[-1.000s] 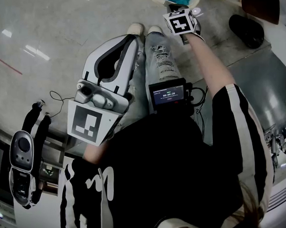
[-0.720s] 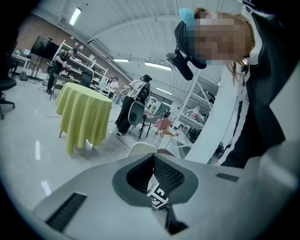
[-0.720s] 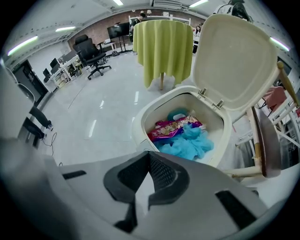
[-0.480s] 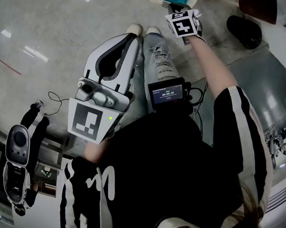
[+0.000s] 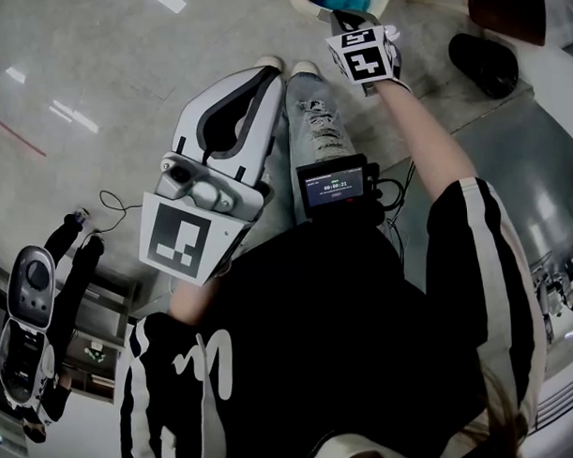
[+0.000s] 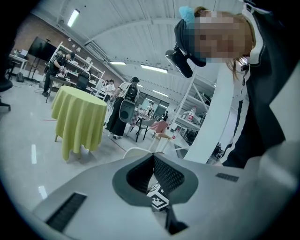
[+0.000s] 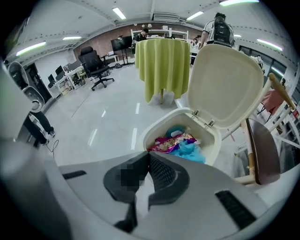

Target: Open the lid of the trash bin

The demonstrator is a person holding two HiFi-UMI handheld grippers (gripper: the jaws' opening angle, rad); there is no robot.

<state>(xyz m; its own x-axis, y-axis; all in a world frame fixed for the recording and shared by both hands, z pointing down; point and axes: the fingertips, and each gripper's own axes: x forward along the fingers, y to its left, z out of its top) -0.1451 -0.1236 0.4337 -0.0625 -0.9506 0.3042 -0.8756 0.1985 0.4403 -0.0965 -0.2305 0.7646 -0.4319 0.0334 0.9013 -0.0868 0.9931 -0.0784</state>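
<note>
Nearest, my left gripper (image 6: 153,158) was held close against my body, jaws pressed together on nothing, and it played no part. Farther out, at arm's length, my right gripper (image 7: 149,154) hung with its jaws likewise closed and empty, tips just short of the near rim of the trash bin (image 7: 161,120). The bin stood on the floor directly ahead, with blue and magenta rubbish (image 7: 180,142) showing inside. Behind this, the lid (image 7: 227,86) stood raised on its two hinges (image 7: 201,118), so the task appeared complete. I judged the main hazard to be the lid dropping shut. It looked only a little past upright, and a knock from the right gripper against the rim, or a careless sweep on withdrawal, might have jolted it forward. A harder push might also have shifted or tipped the bin, which looked light. The brown chair (image 7: 262,150) just beside the bin and the yellow-draped table (image 7: 164,65) beyond narrowed the room for pulling away.
</note>
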